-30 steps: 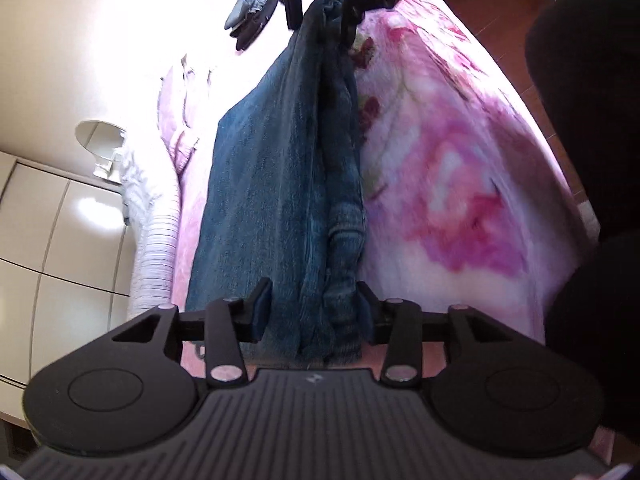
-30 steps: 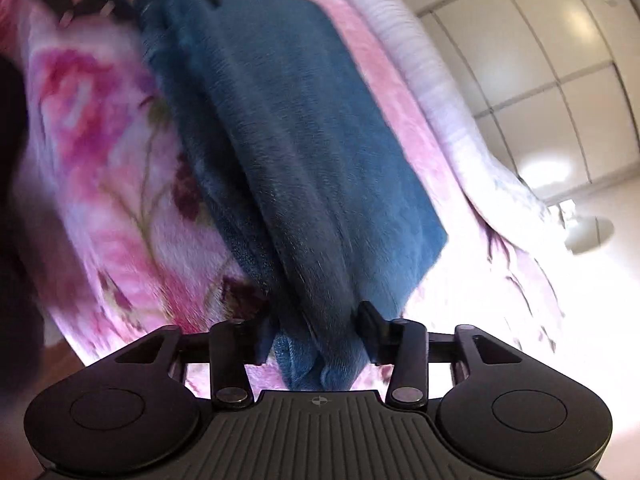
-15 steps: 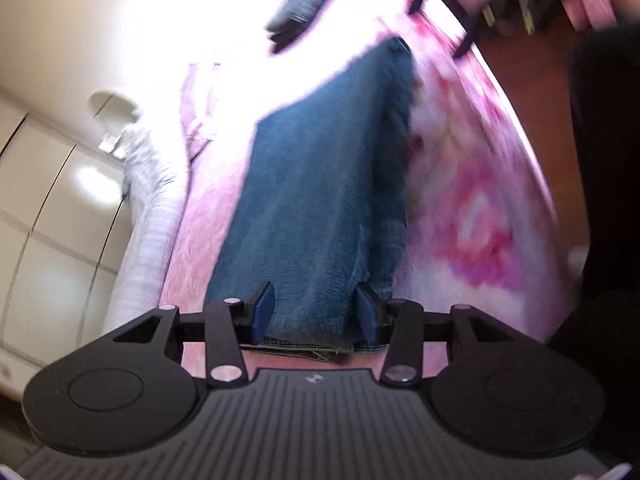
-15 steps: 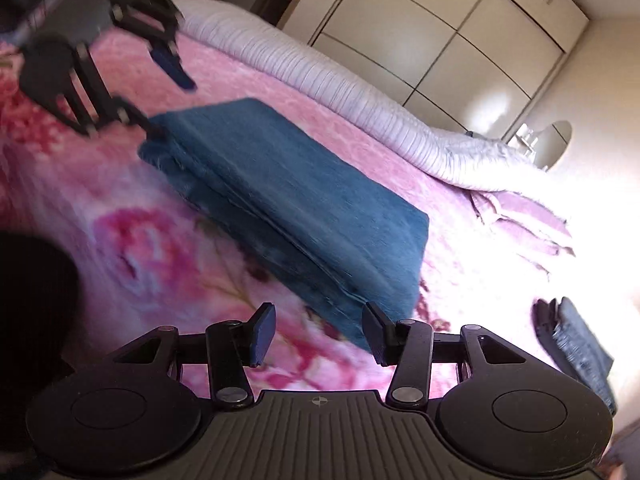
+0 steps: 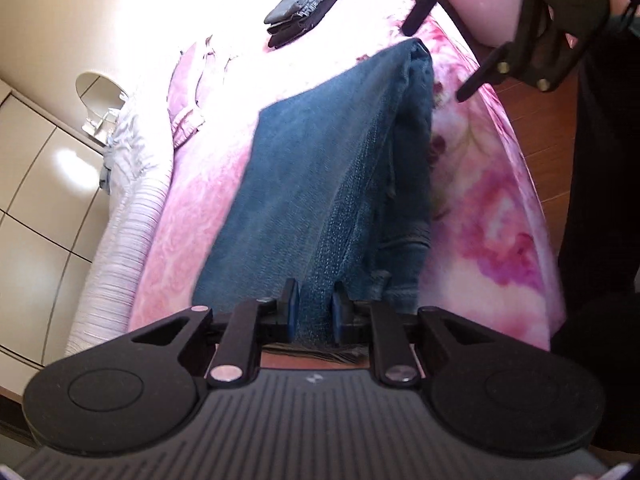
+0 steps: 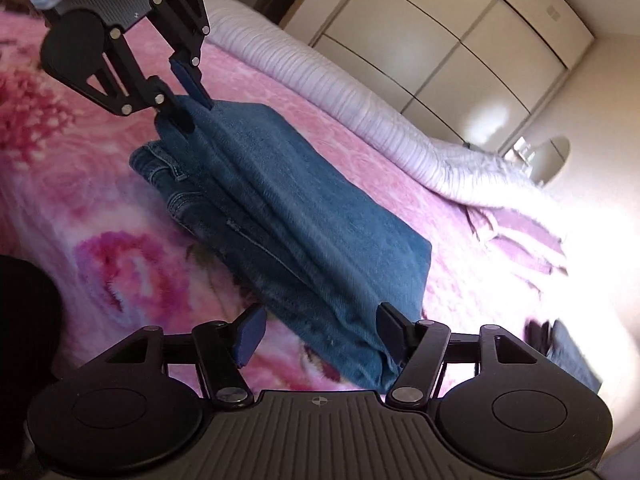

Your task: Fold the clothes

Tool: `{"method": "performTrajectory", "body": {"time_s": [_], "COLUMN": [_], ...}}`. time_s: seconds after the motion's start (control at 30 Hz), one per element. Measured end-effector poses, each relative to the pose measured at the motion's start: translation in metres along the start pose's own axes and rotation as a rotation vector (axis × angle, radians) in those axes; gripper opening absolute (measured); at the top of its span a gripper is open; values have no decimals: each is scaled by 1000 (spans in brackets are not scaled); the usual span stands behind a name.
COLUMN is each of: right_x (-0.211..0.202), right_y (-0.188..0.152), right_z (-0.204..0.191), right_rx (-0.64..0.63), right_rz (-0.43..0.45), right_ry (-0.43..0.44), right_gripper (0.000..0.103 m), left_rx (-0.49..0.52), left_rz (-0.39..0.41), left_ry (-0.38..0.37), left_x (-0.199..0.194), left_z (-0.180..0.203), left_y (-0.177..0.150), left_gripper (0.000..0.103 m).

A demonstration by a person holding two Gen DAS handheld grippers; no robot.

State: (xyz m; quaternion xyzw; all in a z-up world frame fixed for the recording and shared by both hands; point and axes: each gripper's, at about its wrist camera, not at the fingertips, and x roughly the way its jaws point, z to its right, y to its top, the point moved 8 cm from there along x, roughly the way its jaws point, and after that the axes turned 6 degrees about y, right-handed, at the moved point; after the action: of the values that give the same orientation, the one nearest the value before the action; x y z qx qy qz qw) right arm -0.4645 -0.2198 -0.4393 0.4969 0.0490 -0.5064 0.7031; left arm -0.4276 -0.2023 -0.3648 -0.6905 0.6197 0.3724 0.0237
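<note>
The left hand-held gripper (image 5: 314, 312) is pinched onto the near end of the jeans (image 5: 320, 184), its blue pads pressed against a raised ridge of denim. The right hand-held gripper (image 6: 320, 334) stands with its jaws spread wide; the other end of the jeans lies between them, but the pads do not press it.

The jeans lie on the bed (image 6: 100, 200) in a long, narrow, layered stack: several thicknesses of cloth show along one edge, with a seamed hem or waistband poking out near the left gripper's end. As a judgement, this garment is well along, already folded lengthwise and doubled; it may be getting a last fold or a straightening, or being lifted away as finished. The pictures do not settle which.

The denim is mid-blue, heavy and stiff enough to hold a ridge, with visible weave and stitched seams. The bed cover under it is plush pink fleece with large blurred roses. Farther off a second dark folded garment (image 5: 308, 4) rests on the cover, so at least one other piece lies folded. Beyond that runs a ribbed pale lilac bolster (image 6: 360, 108), then glossy cream wardrobe doors (image 6: 460, 28).
</note>
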Motion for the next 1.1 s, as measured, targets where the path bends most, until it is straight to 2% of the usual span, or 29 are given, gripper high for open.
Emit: {"method": "performTrajectory", "body": {"time_s": [0.13,0.23,0.43,0.53,0.57,0.6,0.67,0.77,0.83,0.87,0.97,1.03,1.07,1.1], "right_x": [19,36,60,57,51,44,36,29,27,27,31,34,35,36], "right_y": [5,11,27,25,22,17,6,-12,-20,-23,-30,-31,-32,-32], "right_z": [-20,-31,-25,-22,-20,-17,-12,-3,3,6,18,25,31,36], "right_rx": [-139,-215,-122,-103,-92,-81,-60,-35,-37,-42,-38,-29,-21,-13], "right_rz": [-12,-1,41,50,56,58,52,15,1,-5,-26,-32,-32,-32], "right_ry": [11,22,54,49,42,31,9,-16,-33,-40,-55,-62,-67,-71], "right_gripper": [65,65,65,65,65,65,65,65,65,65,66,66,66,66], "left_rx": [-76,-36,-40,-23,-17,-11,3,97,105,75,-26,-54,-48,-42], "left_rz": [21,28,24,44,51,58,71,69,39,29,12,32,35,39], "left_ry": [5,14,1,41,55,68,94,123,129,96,15,1,27,52], "left_x": [1,2,8,-9,-15,-21,-32,-22,-4,3,11,5,5,5], "left_z": [1,6,8,15,17,19,24,43,45,42,26,9,0,-8], "left_y": [-7,-9,-12,-5,-3,0,4,10,11,10,14,19,20,20], "left_gripper": [18,18,19,23,27,37,48,53,56,56,37,21,7,7]}}
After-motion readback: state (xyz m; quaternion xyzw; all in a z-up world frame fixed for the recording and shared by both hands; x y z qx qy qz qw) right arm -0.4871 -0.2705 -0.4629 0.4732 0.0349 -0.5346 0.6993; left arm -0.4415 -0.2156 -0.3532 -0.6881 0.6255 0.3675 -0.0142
